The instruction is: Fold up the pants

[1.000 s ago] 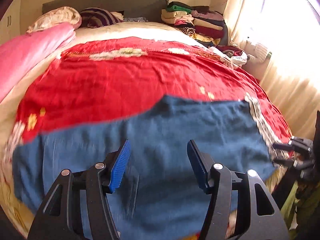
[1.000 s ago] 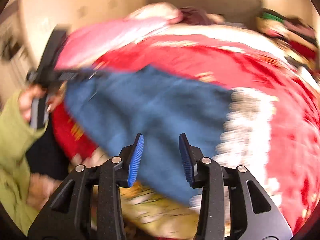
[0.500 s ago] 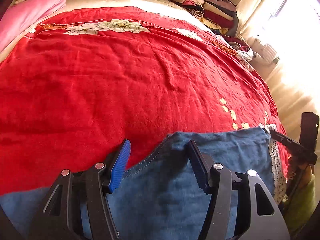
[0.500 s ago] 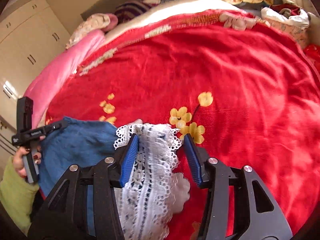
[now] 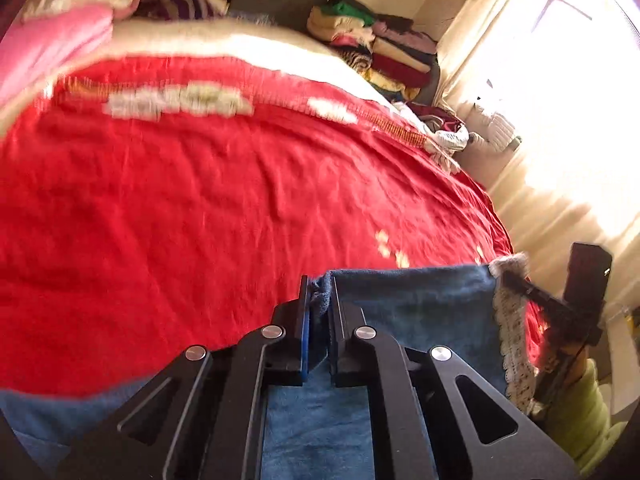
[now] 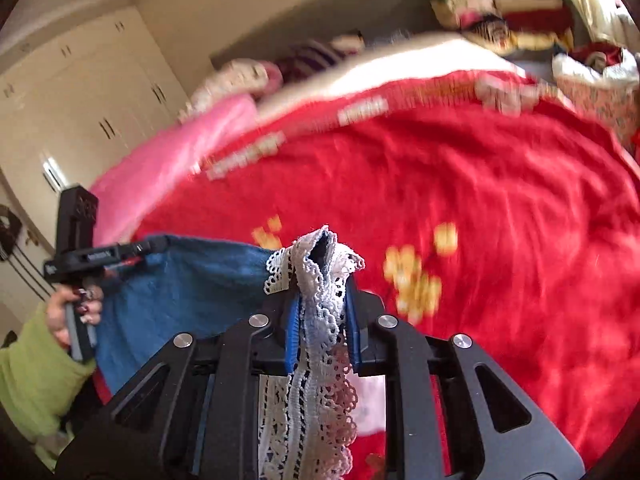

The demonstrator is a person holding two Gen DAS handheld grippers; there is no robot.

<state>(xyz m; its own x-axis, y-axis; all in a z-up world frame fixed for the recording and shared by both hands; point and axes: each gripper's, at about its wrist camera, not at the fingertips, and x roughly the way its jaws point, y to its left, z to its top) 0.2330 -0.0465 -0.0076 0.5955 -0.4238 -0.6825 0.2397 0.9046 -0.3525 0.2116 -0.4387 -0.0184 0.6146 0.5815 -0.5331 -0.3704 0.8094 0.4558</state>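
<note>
**Blue pants pinched at two corners over a red bed**

Blue pants (image 5: 420, 304) with a white lace hem (image 6: 320, 320) lie along the near edge of a bed, stretched between two hand-held grippers. The left hand-held gripper (image 5: 319, 296) has just closed; its jaws pinch one blue corner of the cloth right at their tips. The right hand-held gripper (image 6: 322, 312) has also just been closing, and its blue pads clamp the bunched lace hem, which spills below them. Ahead of both spreads a red blanket (image 5: 200, 200) with yellow flowers. Beyond it, far from the left hand-held gripper, sit a pink pillow (image 5: 48, 48) and a stack of folded clothes (image 5: 380, 52). A green sleeve (image 6: 36, 376) shows left of the right hand-held gripper.
</note>
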